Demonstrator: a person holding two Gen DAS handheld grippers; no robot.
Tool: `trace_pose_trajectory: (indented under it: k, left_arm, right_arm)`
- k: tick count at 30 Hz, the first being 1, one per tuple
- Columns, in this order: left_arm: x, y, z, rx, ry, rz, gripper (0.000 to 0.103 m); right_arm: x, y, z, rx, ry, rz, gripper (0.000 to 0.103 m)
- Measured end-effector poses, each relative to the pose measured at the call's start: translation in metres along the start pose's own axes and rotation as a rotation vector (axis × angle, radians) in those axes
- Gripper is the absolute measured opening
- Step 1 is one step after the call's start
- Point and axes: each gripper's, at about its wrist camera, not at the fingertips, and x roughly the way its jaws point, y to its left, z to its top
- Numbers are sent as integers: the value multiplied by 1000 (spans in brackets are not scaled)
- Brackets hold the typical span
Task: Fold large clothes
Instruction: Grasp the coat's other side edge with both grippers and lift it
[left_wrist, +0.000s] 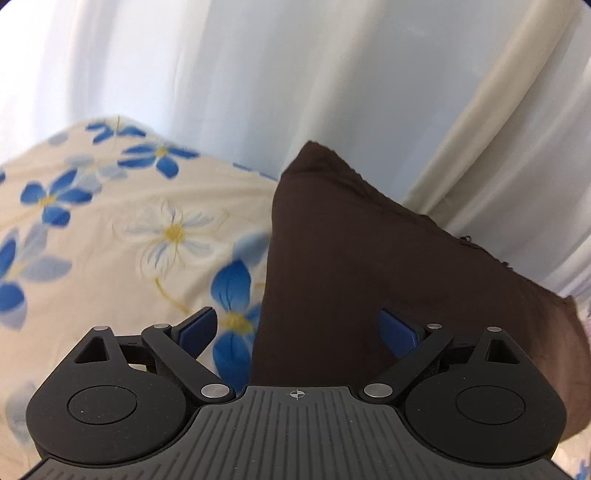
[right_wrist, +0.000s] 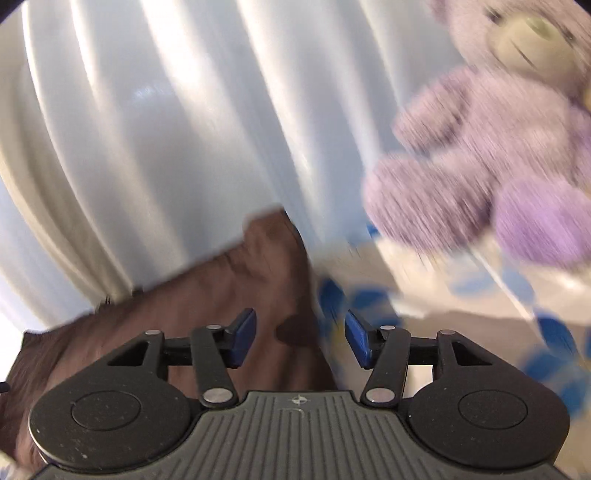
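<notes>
Left gripper (left_wrist: 298, 325): blue-padded jaws spread wide, nothing pinched between them. Right gripper (right_wrist: 300, 338): jaws parted, pads clear of the cloth, nothing grasped. Brown garment (left_wrist: 354, 266): lies on the bed under both tools, one corner reaching toward the curtain; it passes beneath the gap of the left jaws. Floral bedsheet (left_wrist: 110, 229): cream with blue and white flowers, covering the bed. White curtain (left_wrist: 258, 74): hangs in folds behind the bed. Purple teddy bear (right_wrist: 491, 155): sits on the sheet, blurred, right of the garment.
</notes>
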Motion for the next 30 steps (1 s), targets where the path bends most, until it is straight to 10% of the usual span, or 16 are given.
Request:
trace_pose_trajectory:
  k: [7, 11, 18, 24, 30]
  left_arm:
    - [11, 2, -19, -90, 89, -116, 91]
    - [11, 7, -18, -108, 94, -123, 85]
    - [18, 7, -11, -141, 105, -137, 84]
    - [1, -4, 0, -169, 81, -110, 39]
    - [-44, -27, 18, -163, 25, -185, 28]
  right_arm:
    - [3, -15, -28, 79, 133, 67, 53]
    - [6, -21, -29, 166, 152, 148, 33]
    - [20, -36, -28, 277, 212, 262, 42]
    - [13, -9, -25, 197, 202, 195, 29]
    - [-27, 25, -2, 99, 131, 276, 18]
